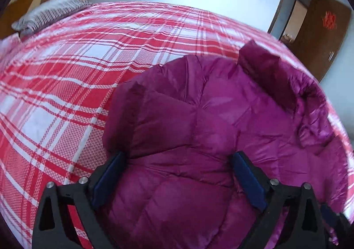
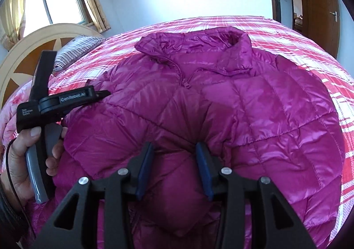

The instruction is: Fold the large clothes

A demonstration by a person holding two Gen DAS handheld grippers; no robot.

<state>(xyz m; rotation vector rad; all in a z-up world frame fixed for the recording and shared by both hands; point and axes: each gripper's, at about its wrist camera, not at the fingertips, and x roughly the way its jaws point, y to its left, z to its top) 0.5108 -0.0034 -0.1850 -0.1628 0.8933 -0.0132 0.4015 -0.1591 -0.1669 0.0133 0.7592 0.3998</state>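
With your right gripper pinching a fold of the jacket on its hem side, the collar lies straight ahead, while your left gripper hovers wide, empty, over its sleeve.

A bed in red-and-white plaid carries a magenta puffer jacket and striped pillow.

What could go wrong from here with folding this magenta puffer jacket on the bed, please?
1. The right gripper pinches only a small puff of the slippery jacket; the fabric could slide out when lifted.
2. The left gripper hangs wide open over a folded sleeve; closing there may catch several layers and spoil the fold.
3. The jacket lies near the edge of the plaid bedspread, so a pull could drag it off.
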